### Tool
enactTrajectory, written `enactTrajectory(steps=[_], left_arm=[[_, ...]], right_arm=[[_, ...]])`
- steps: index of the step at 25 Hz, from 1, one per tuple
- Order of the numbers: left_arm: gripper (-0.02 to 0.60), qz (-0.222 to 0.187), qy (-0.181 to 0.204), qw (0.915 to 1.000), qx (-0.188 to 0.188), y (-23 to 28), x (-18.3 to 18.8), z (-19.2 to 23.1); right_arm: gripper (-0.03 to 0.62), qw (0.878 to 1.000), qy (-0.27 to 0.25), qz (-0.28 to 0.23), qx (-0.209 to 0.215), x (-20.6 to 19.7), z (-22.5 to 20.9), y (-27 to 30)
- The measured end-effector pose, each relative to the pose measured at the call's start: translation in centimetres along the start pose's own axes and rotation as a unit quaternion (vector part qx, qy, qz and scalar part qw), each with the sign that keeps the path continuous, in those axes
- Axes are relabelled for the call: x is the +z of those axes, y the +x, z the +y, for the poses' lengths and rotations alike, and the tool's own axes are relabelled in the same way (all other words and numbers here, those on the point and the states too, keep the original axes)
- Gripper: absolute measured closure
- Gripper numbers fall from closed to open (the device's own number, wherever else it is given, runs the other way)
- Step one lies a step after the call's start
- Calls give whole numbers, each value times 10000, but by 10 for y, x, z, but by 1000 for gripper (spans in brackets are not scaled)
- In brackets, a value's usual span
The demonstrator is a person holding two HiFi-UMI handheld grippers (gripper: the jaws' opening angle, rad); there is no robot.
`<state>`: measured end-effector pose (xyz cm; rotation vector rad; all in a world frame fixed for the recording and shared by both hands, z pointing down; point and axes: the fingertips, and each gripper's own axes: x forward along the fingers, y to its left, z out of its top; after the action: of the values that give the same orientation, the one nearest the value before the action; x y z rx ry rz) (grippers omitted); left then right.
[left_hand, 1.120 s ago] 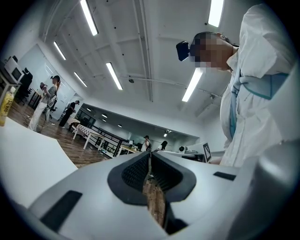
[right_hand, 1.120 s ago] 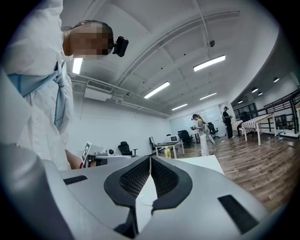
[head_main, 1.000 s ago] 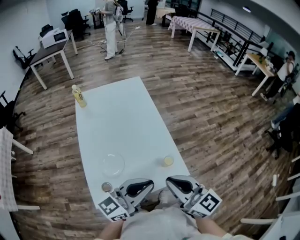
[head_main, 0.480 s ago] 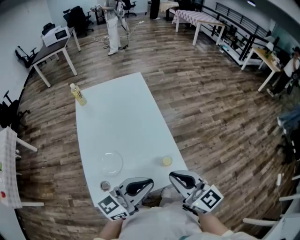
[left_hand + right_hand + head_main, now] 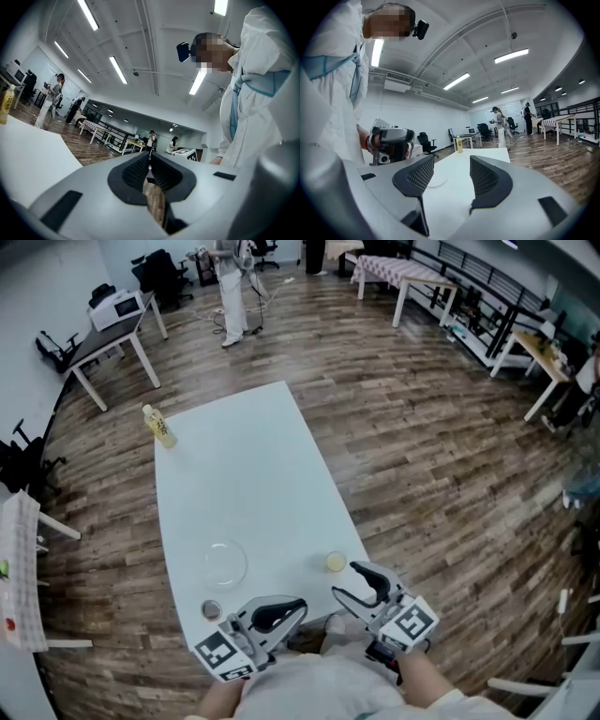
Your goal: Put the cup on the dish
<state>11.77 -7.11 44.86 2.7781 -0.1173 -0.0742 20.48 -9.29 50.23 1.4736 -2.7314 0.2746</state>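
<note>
A small yellowish cup (image 5: 336,562) stands near the right edge of the white table (image 5: 244,474). To its left lies a clear round dish (image 5: 226,565), seen faintly as the dish (image 5: 436,181) in the right gripper view. My right gripper (image 5: 345,581) hovers just in front of the cup, apart from it; its jaws are opening and nothing is between them. In its own view the right gripper (image 5: 451,177) points along the table; the cup is hidden there. My left gripper (image 5: 298,606) stays shut and empty at the near table edge, and the left gripper (image 5: 149,169) faces across the room.
A yellow bottle (image 5: 161,427) stands at the far left corner, also the bottle (image 5: 460,144). A small round object (image 5: 212,611) lies at the near left edge. Desks, chairs and people stand on the wooden floor around the table.
The right gripper's jaws have spread apart and it has turned and shifted towards the cup. The left gripper has stayed in place.
</note>
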Motion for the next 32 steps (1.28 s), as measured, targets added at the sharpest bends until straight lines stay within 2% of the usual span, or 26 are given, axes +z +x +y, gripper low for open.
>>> enactTrajectory(steps=[4, 11, 15, 19, 32], left_arm=[[563, 19, -2, 10000, 40, 1, 0, -1], [563, 54, -11, 9999, 151, -5, -3, 0], [563, -67, 15, 9997, 244, -6, 4, -2], [563, 14, -6, 9994, 341, -11, -1, -1], [563, 43, -7, 9984, 564, -14, -5, -2]], right_arm=[[318, 9997, -89, 229, -13, -21, -13, 6], [306, 9977, -96, 668, 78, -51, -23, 19], [298, 9965, -78, 833, 78, -67, -31, 24], [293, 9943, -58, 1059, 100, -84, -37, 28], [278, 9789, -270, 2024, -16, -149, -63, 42]])
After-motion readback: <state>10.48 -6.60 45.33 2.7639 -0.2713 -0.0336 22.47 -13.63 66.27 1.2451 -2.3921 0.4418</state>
